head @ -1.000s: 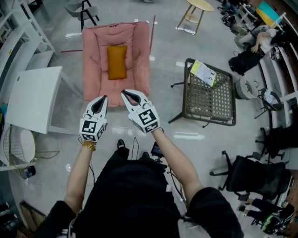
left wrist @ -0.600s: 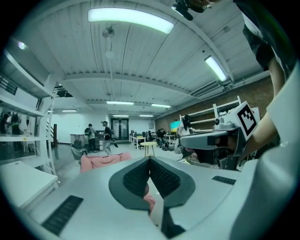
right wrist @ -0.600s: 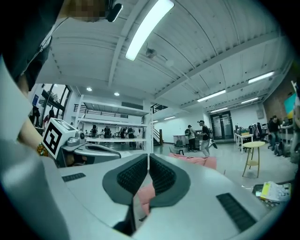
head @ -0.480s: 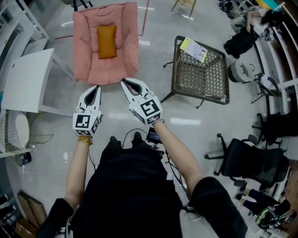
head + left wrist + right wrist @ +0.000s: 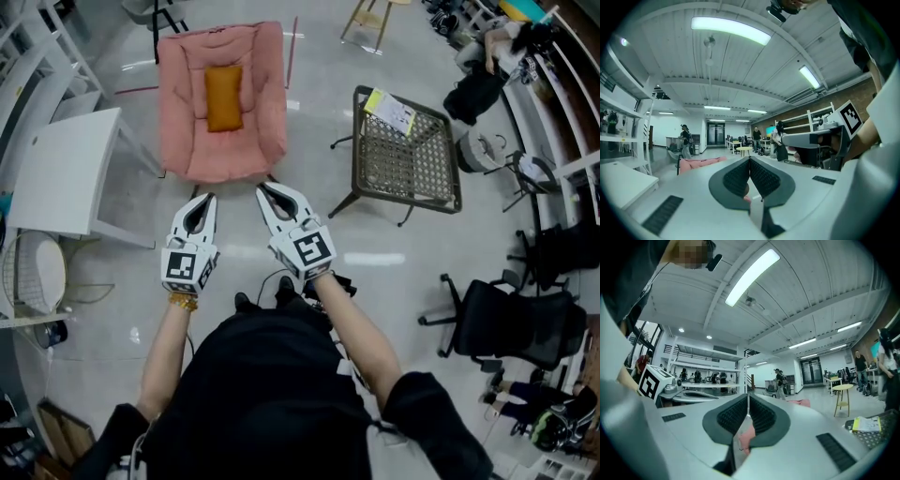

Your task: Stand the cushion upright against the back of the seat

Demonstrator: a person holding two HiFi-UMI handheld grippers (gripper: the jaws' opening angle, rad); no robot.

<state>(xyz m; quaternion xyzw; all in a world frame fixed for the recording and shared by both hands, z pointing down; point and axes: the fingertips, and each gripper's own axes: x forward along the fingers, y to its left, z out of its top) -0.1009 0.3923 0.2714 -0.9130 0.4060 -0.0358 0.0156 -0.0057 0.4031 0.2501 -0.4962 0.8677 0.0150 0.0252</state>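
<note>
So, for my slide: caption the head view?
Left gripper and right gripper, shut, short of pink chair holding orange cushion.

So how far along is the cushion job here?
Done, seemingly: the orange cushion rests lengthwise against the back padding of the pink chair, though this angle cannot confirm it is upright. In hand: nothing; the left gripper and right gripper are shut, empty, short of the chair. Left: likely nothing.

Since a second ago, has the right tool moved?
Yes. The right tool has drawn back towards the person: its tip overlapped the pink chair's front edge before, now it lies just short of it.
</note>
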